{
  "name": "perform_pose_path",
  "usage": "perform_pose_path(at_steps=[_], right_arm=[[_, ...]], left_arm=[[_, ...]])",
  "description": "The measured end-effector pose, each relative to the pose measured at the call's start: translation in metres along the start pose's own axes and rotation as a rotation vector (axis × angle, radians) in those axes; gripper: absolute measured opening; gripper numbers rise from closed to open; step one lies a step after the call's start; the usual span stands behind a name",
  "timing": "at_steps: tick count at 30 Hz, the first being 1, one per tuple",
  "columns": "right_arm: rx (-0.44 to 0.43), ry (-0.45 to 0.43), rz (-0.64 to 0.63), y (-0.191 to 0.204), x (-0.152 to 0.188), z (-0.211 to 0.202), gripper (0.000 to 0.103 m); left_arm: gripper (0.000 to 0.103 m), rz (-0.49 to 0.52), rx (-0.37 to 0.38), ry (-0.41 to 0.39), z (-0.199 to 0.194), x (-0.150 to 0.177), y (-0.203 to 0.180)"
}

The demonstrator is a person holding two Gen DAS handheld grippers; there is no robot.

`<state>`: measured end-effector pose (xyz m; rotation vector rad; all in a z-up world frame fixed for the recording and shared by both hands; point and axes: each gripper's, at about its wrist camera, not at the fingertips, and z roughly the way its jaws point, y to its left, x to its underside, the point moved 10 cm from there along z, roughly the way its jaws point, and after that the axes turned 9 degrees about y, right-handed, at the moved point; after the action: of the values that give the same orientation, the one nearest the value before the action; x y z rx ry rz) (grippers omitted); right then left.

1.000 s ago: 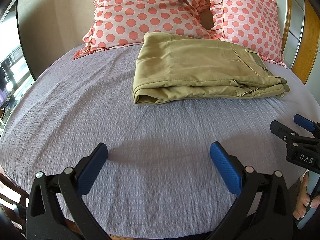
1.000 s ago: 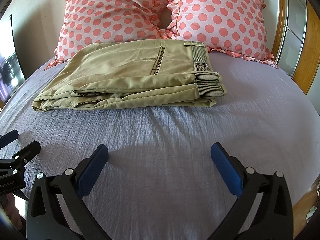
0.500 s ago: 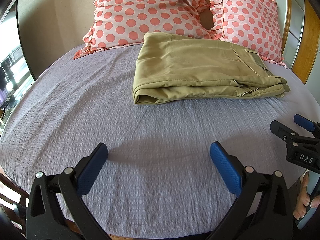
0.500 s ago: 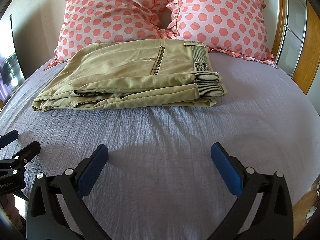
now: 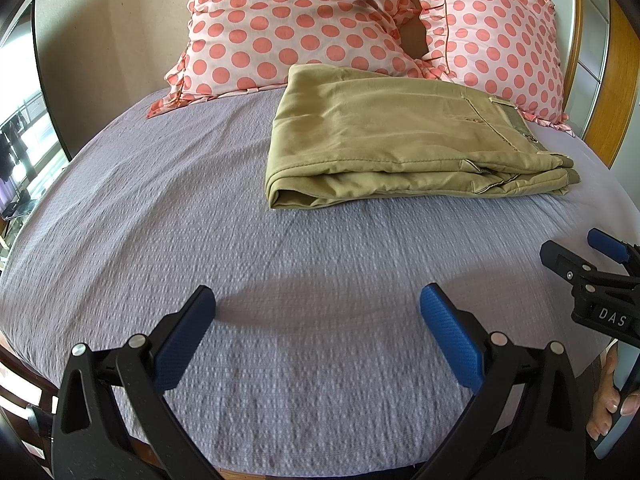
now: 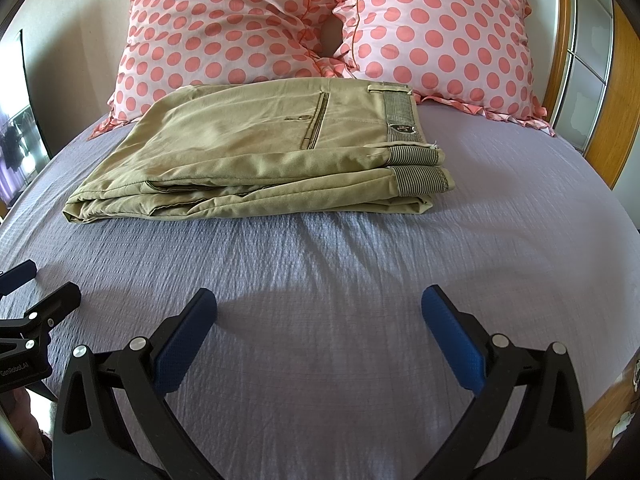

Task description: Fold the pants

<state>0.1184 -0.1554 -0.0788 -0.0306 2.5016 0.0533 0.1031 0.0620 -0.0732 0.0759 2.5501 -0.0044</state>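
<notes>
The khaki pants (image 5: 400,148) lie folded in a flat rectangular stack on the lilac bedspread (image 5: 200,220), in front of the pillows; in the right wrist view the pants (image 6: 260,160) show a back pocket and striped waistband at their right end. My left gripper (image 5: 318,316) is open and empty, low over the near part of the bed, well short of the pants. My right gripper (image 6: 320,316) is open and empty, also near the bed's front. Each gripper shows at the edge of the other's view.
Two pink pillows with coral dots (image 6: 320,28) lean at the head of the bed, touching the pants' far edge. A wooden bed frame (image 6: 624,92) rises at the right. A wall (image 5: 100,40) and a bright window are at the left.
</notes>
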Motion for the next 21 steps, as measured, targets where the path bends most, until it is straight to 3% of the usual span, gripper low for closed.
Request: perform_pose_path(at_steps=[10,21], right_arm=[[0.000,0.001,0.000,0.0000,0.0000,-0.0001,0.102],[0.000,0.001,0.000,0.0002,0.0000,0.0001,0.102]], left_arm=[[0.101,0.000,0.000,0.003,0.0001,-0.0001,0.0004],[0.101,0.009,0.008,0.087,0.0046,-0.0002,-0.0002]])
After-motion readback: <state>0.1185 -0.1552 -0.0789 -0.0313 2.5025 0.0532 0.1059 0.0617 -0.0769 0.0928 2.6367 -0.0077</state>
